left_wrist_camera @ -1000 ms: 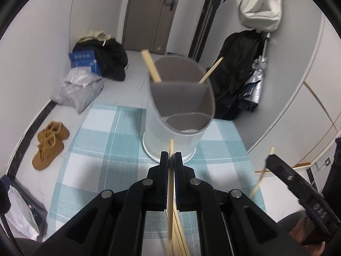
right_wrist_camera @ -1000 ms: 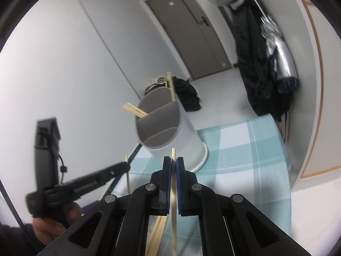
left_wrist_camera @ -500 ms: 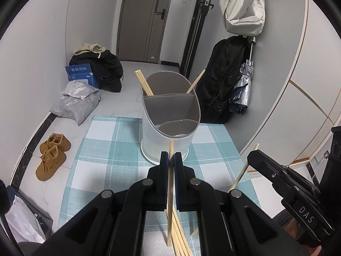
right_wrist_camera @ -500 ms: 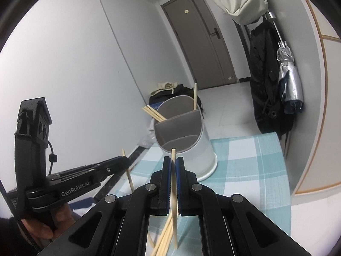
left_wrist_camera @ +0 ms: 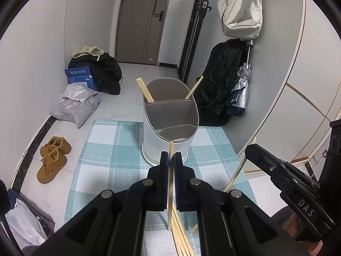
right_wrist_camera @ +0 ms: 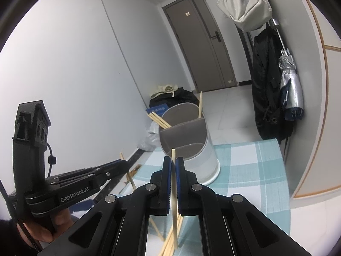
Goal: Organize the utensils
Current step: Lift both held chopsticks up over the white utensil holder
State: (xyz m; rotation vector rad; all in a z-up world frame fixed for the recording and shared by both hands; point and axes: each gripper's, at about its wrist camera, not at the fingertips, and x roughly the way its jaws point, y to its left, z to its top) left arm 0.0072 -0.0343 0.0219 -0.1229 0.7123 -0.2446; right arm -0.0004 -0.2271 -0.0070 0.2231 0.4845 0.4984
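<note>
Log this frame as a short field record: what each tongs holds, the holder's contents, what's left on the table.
left tongs: shut on one chopstick, held roughly upright
right tongs: shut on a single chopstick, also near upright
utensil holder: white, grey divided insert, standing on the checked tablecloth
holder contents: chopsticks in holder lean out of the rear compartment; front compartments look empty
loose chopsticks: several lying on the cloth below the tongs
task status: not finished
</note>
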